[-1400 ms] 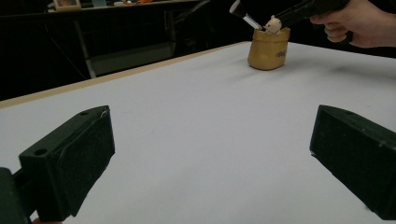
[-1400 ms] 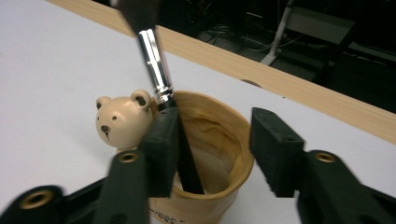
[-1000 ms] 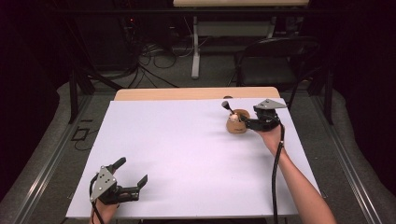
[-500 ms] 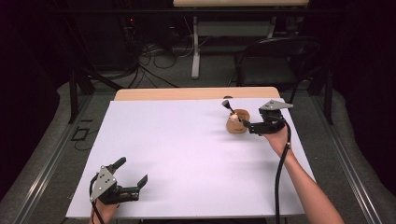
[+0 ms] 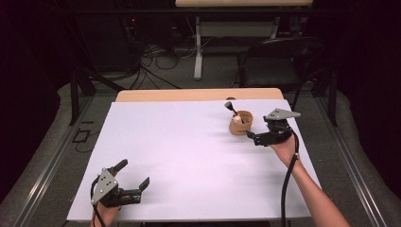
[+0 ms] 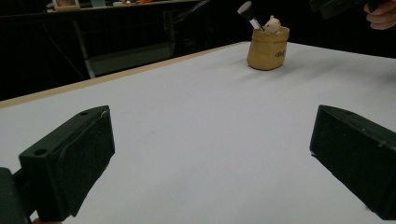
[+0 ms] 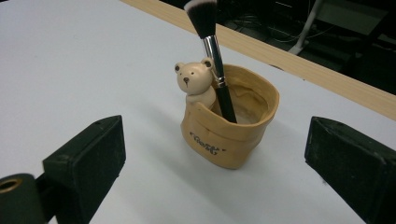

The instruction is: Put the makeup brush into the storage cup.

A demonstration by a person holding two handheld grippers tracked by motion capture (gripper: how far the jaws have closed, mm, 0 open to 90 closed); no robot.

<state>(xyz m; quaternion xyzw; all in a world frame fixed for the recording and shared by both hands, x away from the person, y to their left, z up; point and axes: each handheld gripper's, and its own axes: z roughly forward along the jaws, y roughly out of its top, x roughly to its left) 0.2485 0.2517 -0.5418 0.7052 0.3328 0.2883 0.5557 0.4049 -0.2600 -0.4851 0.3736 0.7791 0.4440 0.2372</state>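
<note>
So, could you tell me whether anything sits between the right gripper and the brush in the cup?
Nothing visible does. The right gripper is open beside the tan cup, with bare white table between them. The brush stands in the cup, leaning beside the little bear on its rim.

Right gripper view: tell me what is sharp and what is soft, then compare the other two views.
Right gripper view: bear holder and brush sharp, with a soft shadow on the sheet; near jaws slightly soft. Left gripper view: holder small and hazy, background dark. High view: evenly lit white sheet, dim surroundings.
</note>
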